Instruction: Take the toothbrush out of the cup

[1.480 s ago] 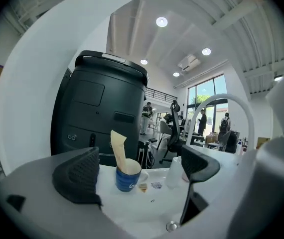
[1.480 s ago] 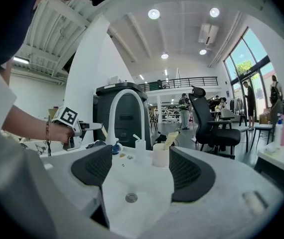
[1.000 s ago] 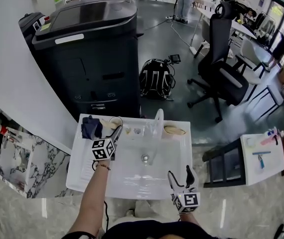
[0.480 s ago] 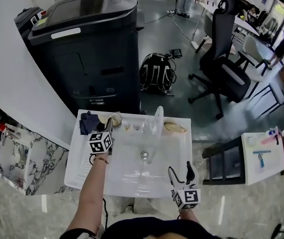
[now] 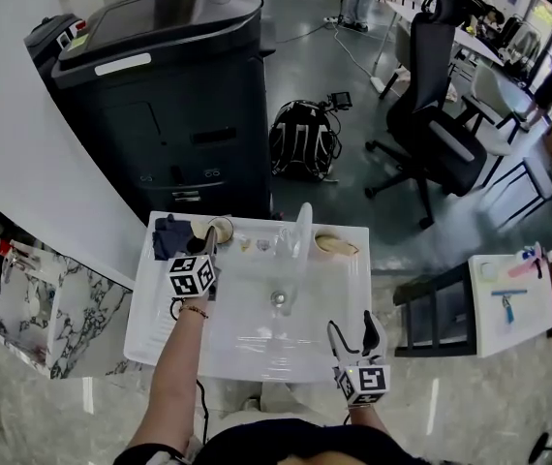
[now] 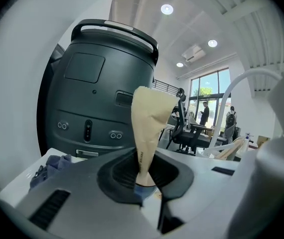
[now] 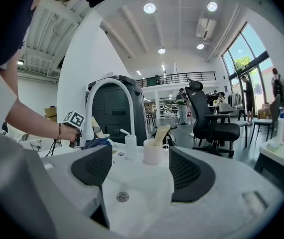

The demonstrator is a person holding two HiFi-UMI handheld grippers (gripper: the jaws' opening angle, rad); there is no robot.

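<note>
**A:** Where is the toothbrush right now?

**B:** The slim, cream paper-sleeved toothbrush (image 6: 149, 118) stands nearly upright in the small pale round cup (image 5: 224, 229). The cup is at the back edge of the white washbasin (image 5: 150, 337), near its back left corner. The toothbrush is not out yet.

**A:** What sits around it?

**B:** A crumpled dark blue cloth (image 5: 171, 236) lies just beside the cup on the corner side. The white arched tap (image 5: 303, 227) rises further along the back edge. A second white cup (image 7: 153, 152) with another cream sleeve stands beyond the tap, toward the back right corner.

**A:** What could go wrong from here?

**B:** I'd judge the sleeve the weak point. The pads bite low on the paper, so it may crumple or slip off the brush on the way up. A slanted pull could also drag the handle against the rim and tip the light cup, or lift the cup along with it. Nothing steadies the cup.

**A:** And the tools?

**B:** The left tool (image 6: 143, 172) has just been closing its jaws, and they now stand clamped on the toothbrush's sleeve just above the cup's mouth. The right tool (image 7: 141, 169) hangs over the near edge, toward the near right corner, well apart from the cup. Its jaws are wide apart, with nothing between them and touching nothing.
</note>
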